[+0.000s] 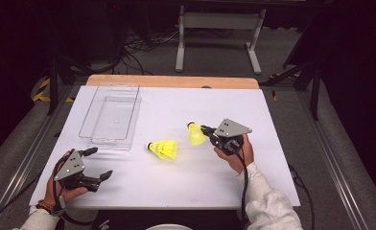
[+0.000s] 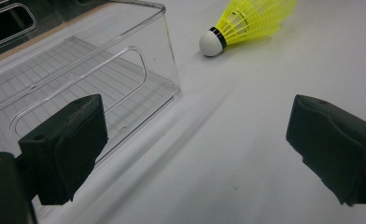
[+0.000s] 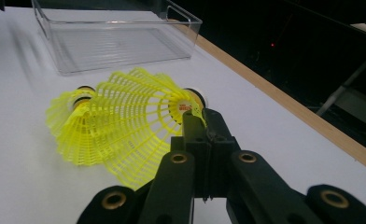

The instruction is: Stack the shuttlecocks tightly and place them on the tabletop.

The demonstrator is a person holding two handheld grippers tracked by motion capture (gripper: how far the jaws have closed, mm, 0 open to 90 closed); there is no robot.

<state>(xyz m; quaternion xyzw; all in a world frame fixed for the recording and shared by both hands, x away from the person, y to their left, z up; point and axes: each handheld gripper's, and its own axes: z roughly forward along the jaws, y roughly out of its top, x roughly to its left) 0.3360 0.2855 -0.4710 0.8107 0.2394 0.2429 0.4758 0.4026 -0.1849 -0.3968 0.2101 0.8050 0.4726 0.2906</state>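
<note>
Pinched shut, the jaws of the right gripper (image 1: 206, 130) hold a yellow shuttlecock (image 1: 196, 133) by the rim of its skirt, its cork end pointing away from the hand toward the far edge of the white surface (image 1: 176, 182); in the right gripper view the jaw tips meet on the mesh of that held shuttlecock (image 3: 139, 116), with nothing else between them. A second shuttlecock (image 1: 163, 148) lies on its side near the middle of the surface, cork toward the left edge and skirt toward the right, so its long axis runs roughly left to right. The clear plastic bin (image 1: 110, 116) stands near the far left corner, open side up and with nothing in it, well apart from the held shuttlecock and to its left and slightly beyond. That is the relation the coming move seems to turn on: the bin lies across the surface from the loaded hand, with the lying shuttlecock between them. The left gripper (image 1: 94, 163) rests near the near left corner with its jaws wide apart and nothing between them; in its own view the bin's near wall (image 2: 125, 79) is just beside its left jaw, and the lying shuttlecock (image 2: 249, 21) is farther ahead. Of the two hands, the left is nearer the bin and the free shuttlecock.
</note>
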